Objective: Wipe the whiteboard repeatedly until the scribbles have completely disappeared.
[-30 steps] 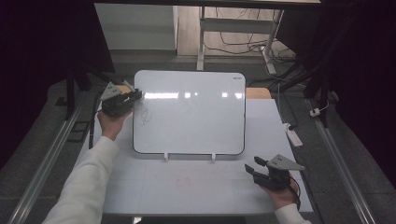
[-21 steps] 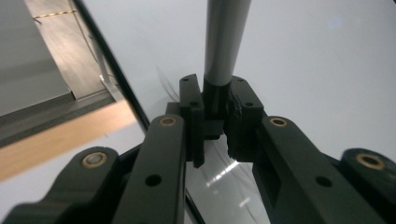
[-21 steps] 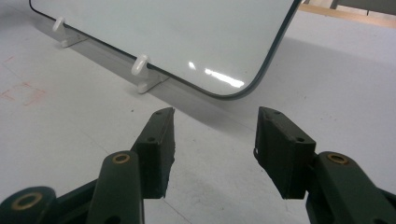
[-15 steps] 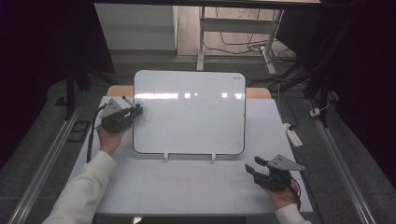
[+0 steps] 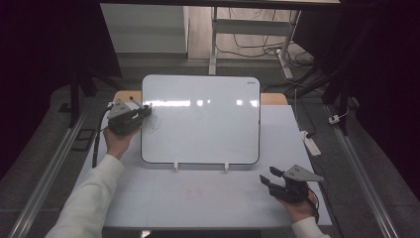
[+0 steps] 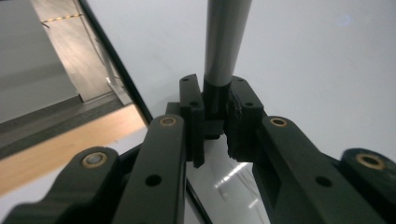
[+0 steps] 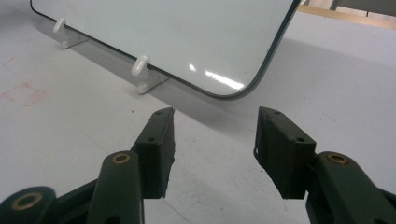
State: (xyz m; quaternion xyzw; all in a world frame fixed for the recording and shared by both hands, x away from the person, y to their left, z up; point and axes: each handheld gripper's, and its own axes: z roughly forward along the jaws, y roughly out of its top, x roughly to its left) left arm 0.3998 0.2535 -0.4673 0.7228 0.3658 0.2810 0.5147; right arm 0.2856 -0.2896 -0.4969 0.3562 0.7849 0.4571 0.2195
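Note:
A white whiteboard (image 5: 200,119) stands tilted on two small white feet (image 7: 140,67) on the table's pale mat (image 5: 163,198). My left gripper (image 5: 141,110) is at the board's left edge, shut on a grey marker (image 5: 134,102). The marker's barrel (image 6: 226,42) rises from between the jaws of the left gripper (image 6: 215,121) over the whiteboard (image 6: 303,56). A faint scribble (image 5: 153,124) marks the board just right of that gripper. Near the front right of the mat my right gripper (image 5: 267,182) is open with nothing in it. From the right gripper (image 7: 214,140) the whiteboard's lower corner (image 7: 243,88) shows ahead.
A white power strip (image 5: 311,144) lies at the mat's right edge. Faint red marks (image 5: 194,192) sit on the mat in front of the board. A strip of wooden tabletop (image 5: 273,98) shows behind the board. Metal rails run along both sides.
My left gripper has slid along the board's left edge toward the person, marker still held. The right gripper has stayed in place.

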